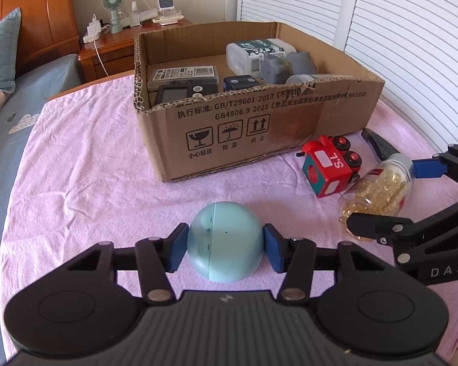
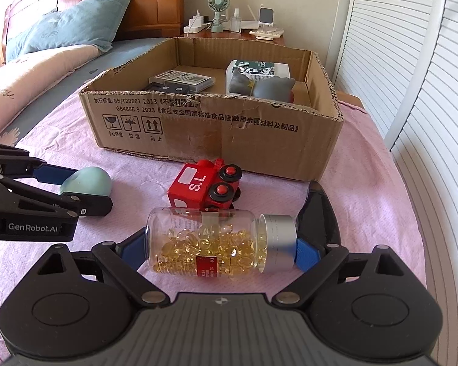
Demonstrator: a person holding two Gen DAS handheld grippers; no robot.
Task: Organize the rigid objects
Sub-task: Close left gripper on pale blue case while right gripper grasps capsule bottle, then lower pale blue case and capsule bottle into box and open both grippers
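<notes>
My left gripper [image 1: 226, 248] is shut on a pale blue egg-shaped capsule [image 1: 226, 241], held just above the pink cloth; the capsule also shows in the right wrist view [image 2: 87, 180]. My right gripper [image 2: 219, 248] is shut on a clear bottle of yellow softgels [image 2: 210, 239] with a silver cap, held sideways by base and cap; the bottle also shows in the left wrist view [image 1: 378, 189]. A red toy train [image 2: 206, 187] lies on the cloth between the bottle and the cardboard box [image 2: 259, 140].
The open box [image 1: 259, 128] holds a white jar [image 1: 253, 52], grey figures [image 1: 287, 65], flat cases and a dark device. A black object [image 2: 319, 210] lies right of the bottle. Bedside table with a fan [image 2: 218, 12] behind; shuttered doors right.
</notes>
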